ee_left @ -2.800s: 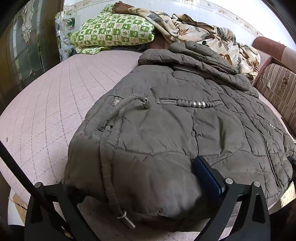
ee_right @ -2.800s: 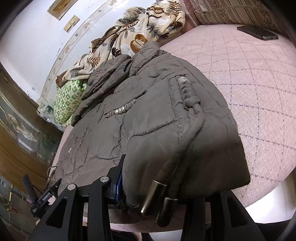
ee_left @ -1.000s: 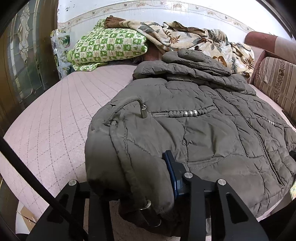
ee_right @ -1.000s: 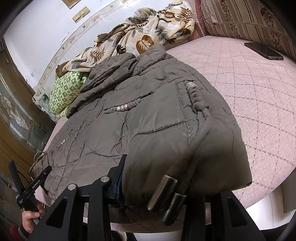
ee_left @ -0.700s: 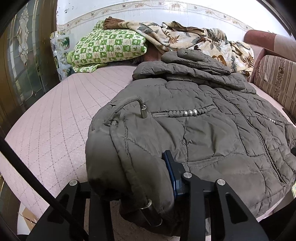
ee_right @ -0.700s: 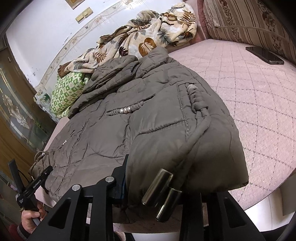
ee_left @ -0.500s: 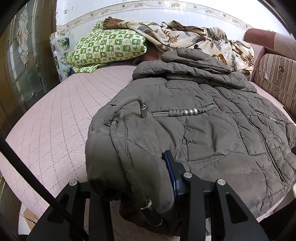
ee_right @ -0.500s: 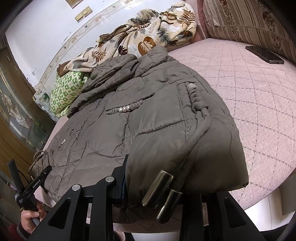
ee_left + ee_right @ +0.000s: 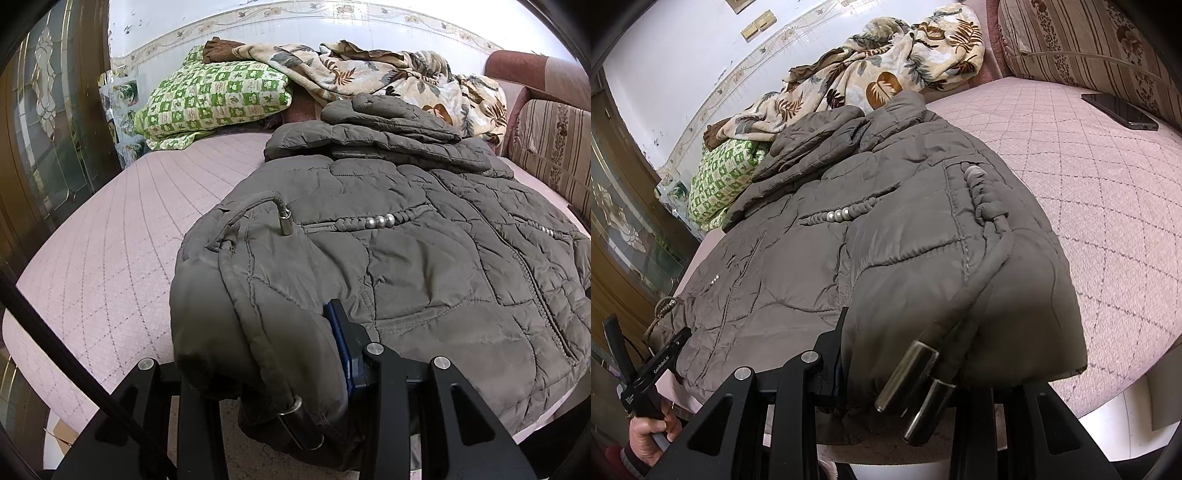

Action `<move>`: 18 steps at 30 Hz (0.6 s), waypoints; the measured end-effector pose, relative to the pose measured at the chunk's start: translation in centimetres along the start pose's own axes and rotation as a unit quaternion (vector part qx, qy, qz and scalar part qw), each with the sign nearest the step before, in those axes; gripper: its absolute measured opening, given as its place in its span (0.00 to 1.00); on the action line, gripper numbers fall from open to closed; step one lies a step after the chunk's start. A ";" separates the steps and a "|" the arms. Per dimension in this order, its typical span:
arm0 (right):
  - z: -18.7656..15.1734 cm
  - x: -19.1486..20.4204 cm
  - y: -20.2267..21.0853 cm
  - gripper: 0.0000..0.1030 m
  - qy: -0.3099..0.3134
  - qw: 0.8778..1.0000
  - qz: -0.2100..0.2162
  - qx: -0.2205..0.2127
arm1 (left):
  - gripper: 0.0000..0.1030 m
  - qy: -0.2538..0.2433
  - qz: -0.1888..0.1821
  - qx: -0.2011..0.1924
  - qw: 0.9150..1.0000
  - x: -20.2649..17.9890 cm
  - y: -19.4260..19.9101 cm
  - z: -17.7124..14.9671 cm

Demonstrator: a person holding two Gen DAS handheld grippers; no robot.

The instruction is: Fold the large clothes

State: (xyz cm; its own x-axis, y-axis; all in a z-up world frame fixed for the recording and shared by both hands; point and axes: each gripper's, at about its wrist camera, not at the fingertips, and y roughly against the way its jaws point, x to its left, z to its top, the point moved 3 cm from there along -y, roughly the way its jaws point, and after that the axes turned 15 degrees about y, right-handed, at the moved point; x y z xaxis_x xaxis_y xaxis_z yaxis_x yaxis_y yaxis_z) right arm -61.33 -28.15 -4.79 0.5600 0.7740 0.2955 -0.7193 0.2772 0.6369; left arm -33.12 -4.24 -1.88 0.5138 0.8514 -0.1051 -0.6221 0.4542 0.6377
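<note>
Pink quilted bedding (image 9: 122, 236) fills the scene, with a white wall behind and wooden glass-paned doors at the left. On the left gripper (image 9: 661, 365), seen low at the left of the right wrist view, we read "GenRobot.AI" in white letters. We see the grey padded jacket (image 9: 424, 258) spread across the near half of the bed, its hem hanging toward us. In the left wrist view the left gripper (image 9: 273, 373) has its jaws closed on the jacket's near left corner, fabric bunched between them. The right gripper (image 9: 916, 373) has its jaws pinched on the near right corner, with metal cord tips (image 9: 916, 384) dangling in front. Far off lie a green checked pillow (image 9: 214, 99) and a leaf-print blanket (image 9: 369, 74); a dark phone (image 9: 1119, 110) rests at the far right beside a striped cushion (image 9: 1082, 48).
</note>
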 end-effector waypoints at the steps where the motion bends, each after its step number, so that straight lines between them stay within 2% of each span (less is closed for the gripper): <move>1: 0.0 0.0 0.0 0.35 0.000 1.000 0.000 0.000 | 0.35 -0.001 0.001 0.000 1.000 -0.1 -0.1 0.0; 9: 0.4 0.4 0.5 0.28 0.010 1.000 0.000 -0.013 | 0.35 -0.006 0.002 -0.007 1.000 -0.2 0.3 0.1; 14: 0.9 0.9 1.6 0.23 0.023 0.999 0.004 -0.035 | 0.31 -0.010 0.001 -0.021 1.000 -0.2 1.2 0.3; 18: 1.2 1.4 2.5 0.22 0.038 0.998 0.002 -0.045 | 0.29 -0.009 -0.001 -0.025 1.000 0.1 1.9 0.4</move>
State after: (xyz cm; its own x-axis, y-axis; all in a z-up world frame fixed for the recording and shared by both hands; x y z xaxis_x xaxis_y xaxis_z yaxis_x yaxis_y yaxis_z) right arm -61.86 -27.07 -1.94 0.5271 0.8150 0.2407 -0.7572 0.3219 0.5683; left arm -34.00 -3.46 -0.38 0.5254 0.8458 -0.0929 -0.6490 0.4690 0.5991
